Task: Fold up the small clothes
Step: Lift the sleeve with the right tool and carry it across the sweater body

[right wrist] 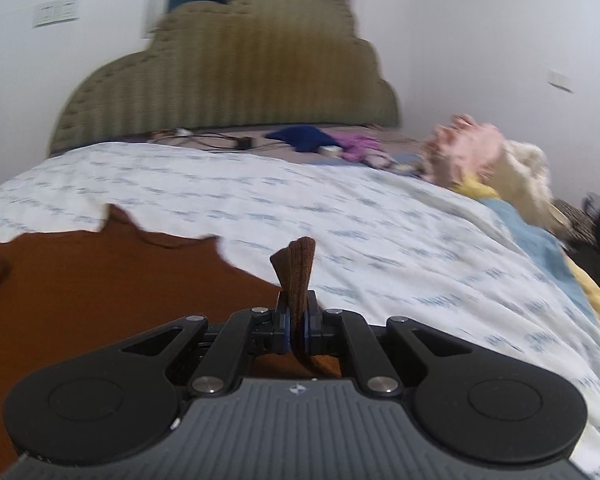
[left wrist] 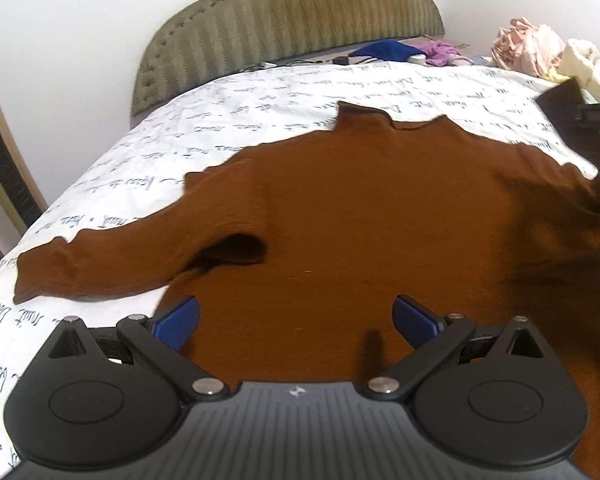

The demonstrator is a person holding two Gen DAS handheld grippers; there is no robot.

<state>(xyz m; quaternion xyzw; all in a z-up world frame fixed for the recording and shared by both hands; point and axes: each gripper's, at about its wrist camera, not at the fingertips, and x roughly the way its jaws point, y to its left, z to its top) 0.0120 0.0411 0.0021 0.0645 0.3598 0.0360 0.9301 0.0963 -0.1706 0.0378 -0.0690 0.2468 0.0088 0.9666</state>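
Item: brown sweater, spread flat across centre frame on your bed. Your left hand-held gripper: fingers spread, empty, above its body. Your right hand-held gripper: pressed together, pinching a sleeve cuff, lower centre.

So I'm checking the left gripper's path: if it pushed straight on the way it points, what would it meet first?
Most likely the brown sweater: the open left gripper points down over its body, nothing between. Depth is unclear.

Brown knit sweater: right sleeve cut off at picture edge. Pink-and-cream clothes heap beyond sweater: blurred, items indistinguishable.
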